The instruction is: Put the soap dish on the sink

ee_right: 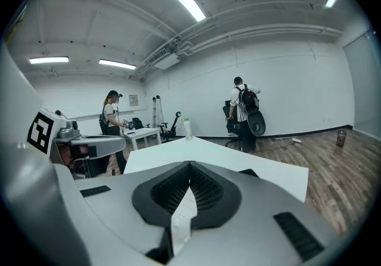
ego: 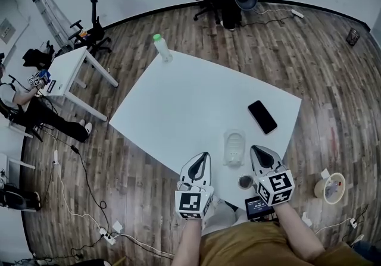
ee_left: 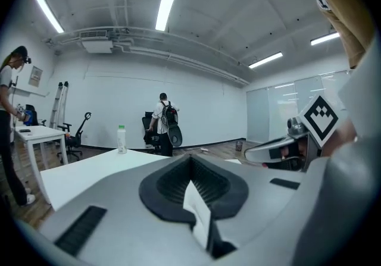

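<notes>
Both tools, the left tool [ego: 201,160] and the right tool [ego: 257,153], are shut tight and empty. The soap dish [ego: 234,147] lies on the white surface [ego: 178,104] between them, not yet grabbed. Next, I think, one tool must open and reach down for it.

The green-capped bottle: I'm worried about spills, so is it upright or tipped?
Upright. The bottle stands on its base at the far table corner, green cap on top, in both gripper views.

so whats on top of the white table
A green-capped bottle at the far corner, a black phone, the soap dish near the front edge and a small dark round thing. The left tool and right tool cover parts of the near edge; anything under them is hidden.
</notes>
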Action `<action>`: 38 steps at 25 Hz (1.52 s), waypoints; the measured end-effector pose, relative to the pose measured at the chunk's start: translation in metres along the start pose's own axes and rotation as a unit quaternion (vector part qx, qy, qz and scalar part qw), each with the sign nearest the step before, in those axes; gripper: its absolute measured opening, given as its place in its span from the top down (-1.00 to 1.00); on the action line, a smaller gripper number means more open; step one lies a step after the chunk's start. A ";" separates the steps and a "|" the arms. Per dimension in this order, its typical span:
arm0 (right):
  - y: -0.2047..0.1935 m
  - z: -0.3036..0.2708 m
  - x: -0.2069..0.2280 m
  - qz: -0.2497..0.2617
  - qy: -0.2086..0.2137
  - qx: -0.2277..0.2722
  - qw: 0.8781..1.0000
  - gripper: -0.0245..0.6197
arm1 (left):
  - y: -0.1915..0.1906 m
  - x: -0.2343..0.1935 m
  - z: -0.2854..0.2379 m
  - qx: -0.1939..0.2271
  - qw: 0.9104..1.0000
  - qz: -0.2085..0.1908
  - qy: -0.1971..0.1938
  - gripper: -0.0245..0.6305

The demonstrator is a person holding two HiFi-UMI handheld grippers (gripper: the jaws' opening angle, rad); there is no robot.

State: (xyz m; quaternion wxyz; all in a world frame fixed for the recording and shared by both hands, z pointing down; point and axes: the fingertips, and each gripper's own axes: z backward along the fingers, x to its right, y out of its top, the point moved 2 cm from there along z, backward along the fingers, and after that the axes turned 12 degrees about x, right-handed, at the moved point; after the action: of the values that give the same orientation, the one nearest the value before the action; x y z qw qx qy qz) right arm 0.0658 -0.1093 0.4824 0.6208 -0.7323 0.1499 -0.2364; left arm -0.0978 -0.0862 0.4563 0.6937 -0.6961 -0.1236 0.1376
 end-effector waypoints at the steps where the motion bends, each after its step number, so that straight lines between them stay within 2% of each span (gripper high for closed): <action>1: 0.006 0.000 0.001 0.001 -0.001 0.008 1.000 0.90 | 0.004 -0.002 0.002 0.009 1.000 0.003 0.010 0.90; 5: 0.023 0.003 0.003 0.003 -0.006 0.031 0.999 0.90 | 0.017 -0.012 0.008 0.034 0.999 0.005 0.040 0.90; 11: 0.037 0.005 0.006 0.010 -0.016 0.052 0.998 0.90 | 0.028 -0.018 0.015 0.041 0.997 -0.012 0.063 0.90; 16: 0.051 0.005 0.007 0.030 -0.017 0.072 0.997 0.90 | 0.040 -0.019 0.015 0.048 0.996 -0.009 0.071 0.90; 21: 0.060 0.004 0.002 0.048 -0.011 0.087 0.995 0.90 | 0.050 -0.029 0.019 0.061 0.992 -0.028 0.107 0.90; 25: 0.070 0.002 -0.002 0.050 -0.011 0.109 0.993 0.90 | 0.053 -0.034 0.019 0.062 0.992 -0.034 0.107 0.90; 33: 0.072 0.001 0.007 0.052 -0.024 0.109 0.992 0.90 | 0.056 -0.042 0.002 0.052 0.989 -0.073 0.116 0.91; 38: 0.073 -0.002 0.008 0.059 -0.026 0.104 0.992 0.90 | 0.063 -0.037 -0.011 0.055 0.991 -0.089 0.088 0.91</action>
State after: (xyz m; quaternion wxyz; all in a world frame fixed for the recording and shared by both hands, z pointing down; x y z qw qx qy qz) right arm 0.0765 -0.1285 0.4125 0.7105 -0.6593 0.1508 -0.1946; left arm -0.1295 -0.1102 0.3938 0.7486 -0.6525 -0.1156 0.0202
